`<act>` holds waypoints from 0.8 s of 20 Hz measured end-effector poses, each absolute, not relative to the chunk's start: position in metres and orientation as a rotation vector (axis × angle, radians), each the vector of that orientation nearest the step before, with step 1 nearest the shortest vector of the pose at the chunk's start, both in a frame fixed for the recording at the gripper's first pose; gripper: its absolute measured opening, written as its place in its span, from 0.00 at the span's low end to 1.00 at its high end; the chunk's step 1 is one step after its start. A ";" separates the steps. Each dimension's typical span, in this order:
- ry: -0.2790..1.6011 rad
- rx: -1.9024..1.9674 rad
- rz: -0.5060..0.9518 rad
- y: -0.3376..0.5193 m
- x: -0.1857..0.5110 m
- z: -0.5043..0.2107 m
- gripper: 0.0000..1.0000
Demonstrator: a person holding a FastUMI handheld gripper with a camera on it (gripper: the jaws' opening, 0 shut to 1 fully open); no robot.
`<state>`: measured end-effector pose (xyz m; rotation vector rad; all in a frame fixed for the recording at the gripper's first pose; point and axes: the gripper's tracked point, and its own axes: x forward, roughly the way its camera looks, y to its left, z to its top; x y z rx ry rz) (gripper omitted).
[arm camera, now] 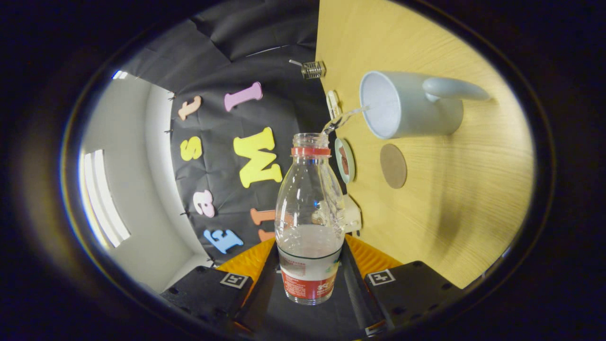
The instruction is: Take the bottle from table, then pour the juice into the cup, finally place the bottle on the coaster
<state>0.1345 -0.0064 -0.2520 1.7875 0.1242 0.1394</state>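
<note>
Warm even light on table (426, 199), white glare off wall strips, fisheye warp, dark soft edges.

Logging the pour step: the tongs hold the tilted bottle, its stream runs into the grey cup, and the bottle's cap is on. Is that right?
Not quite: the bottle has no cap; its mouth is open and liquid leaves it. The rest holds in the gripper view: the tongs grip the tilted bottle, and the stream runs into the grey cup.

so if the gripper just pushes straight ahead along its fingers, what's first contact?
Probably nothing nearby: the gripper, shut on the bottle, points past the table's edge toward the booth wall. Depth unclear.
</note>
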 end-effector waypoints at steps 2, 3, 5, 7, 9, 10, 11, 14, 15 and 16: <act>0.108 1.783 0.150 -0.006 0.135 -0.251 0.76; 0.103 1.782 0.155 -0.006 0.137 -0.251 0.76; 0.099 1.783 0.158 -0.005 0.138 -0.250 0.76; 0.091 1.797 0.159 -0.008 0.138 -0.249 0.76; 0.082 1.830 0.168 -0.008 0.139 -0.243 0.76; 0.077 1.845 0.173 -0.009 0.139 -0.240 0.76; 0.071 1.857 0.178 -0.009 0.140 -0.239 0.76; 0.052 1.886 0.183 -0.012 0.139 -0.235 0.76; 0.053 1.898 0.187 -0.011 0.139 -0.234 0.76; 0.049 1.905 0.190 -0.009 0.138 -0.230 0.76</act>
